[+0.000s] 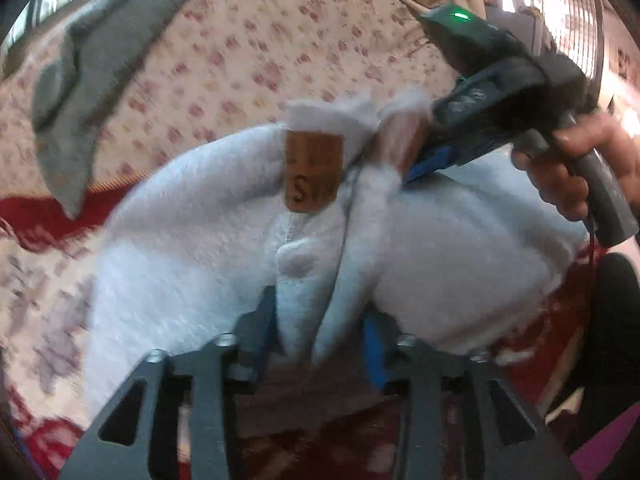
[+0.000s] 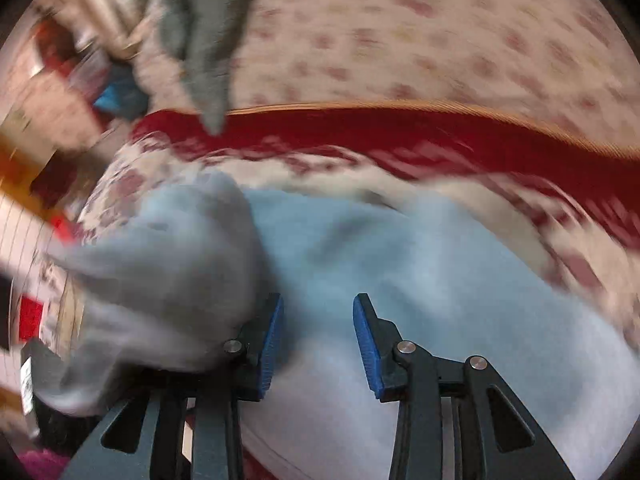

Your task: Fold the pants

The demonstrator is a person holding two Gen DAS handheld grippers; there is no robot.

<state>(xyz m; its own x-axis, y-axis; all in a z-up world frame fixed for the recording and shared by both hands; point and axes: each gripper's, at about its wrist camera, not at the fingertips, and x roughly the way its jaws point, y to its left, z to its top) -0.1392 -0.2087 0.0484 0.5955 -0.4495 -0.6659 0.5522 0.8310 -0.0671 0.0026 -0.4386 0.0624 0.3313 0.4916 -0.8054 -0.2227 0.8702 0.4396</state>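
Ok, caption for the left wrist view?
White pants bunched between the left gripper fingers on a floral bedspread, right gripper at the waistband.

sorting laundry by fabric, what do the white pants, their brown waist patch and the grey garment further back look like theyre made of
White pants: probably fleece or terry, matte, with a fuzzy nap and soft thick folds.
Brown waist patch: leather or imitation, smooth tan with dark printed letters; blur hides which.
Grey garment: a soft matte knit or fleece, limp and without sheen, hard to tell closer.
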